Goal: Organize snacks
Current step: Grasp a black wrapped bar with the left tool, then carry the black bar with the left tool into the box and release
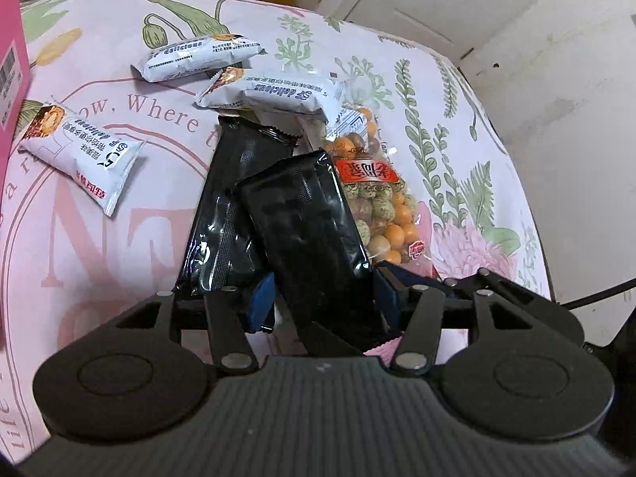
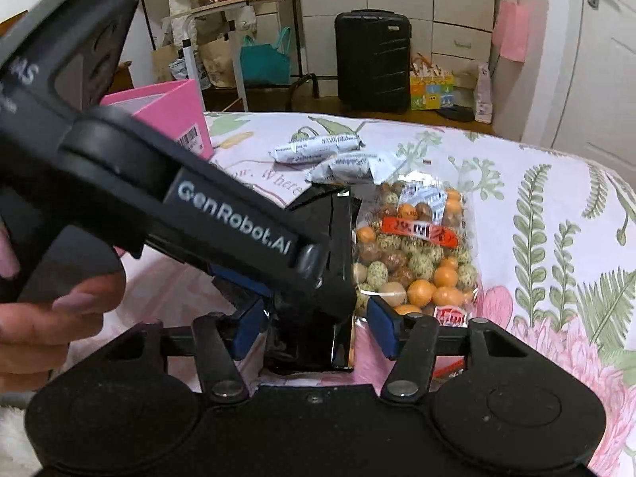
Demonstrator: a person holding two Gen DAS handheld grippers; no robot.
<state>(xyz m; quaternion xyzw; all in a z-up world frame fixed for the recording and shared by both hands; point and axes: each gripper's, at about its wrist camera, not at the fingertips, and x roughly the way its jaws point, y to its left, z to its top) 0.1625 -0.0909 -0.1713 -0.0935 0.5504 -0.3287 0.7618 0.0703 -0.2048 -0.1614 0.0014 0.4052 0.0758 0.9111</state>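
Observation:
A black foil snack packet point(image 1: 302, 234) lies tilted over a second black packet point(image 1: 226, 206) on the floral tablecloth point(image 1: 119, 246). My left gripper point(image 1: 324, 298) straddles its near end. The right blue pad is against it and a thin gap shows at the left pad, so it is open. In the right wrist view the same packet's end point(image 2: 310, 342) sits between the pads of my right gripper point(image 2: 316, 328), with gaps on both sides, also open. The left tool's black housing point(image 2: 234, 218) crosses above it. A clear bag of coloured coated nuts point(image 1: 381, 198) point(image 2: 413, 254) lies just to the right.
Three white snack bars point(image 1: 198, 57) point(image 1: 270, 93) point(image 1: 83, 155) lie farther back and to the left. A pink box point(image 1: 12, 59) point(image 2: 171, 107) stands at the left edge. A person's hand point(image 2: 59, 310) holds the left tool. The table drops off at the right; a black suitcase point(image 2: 371, 59) stands beyond.

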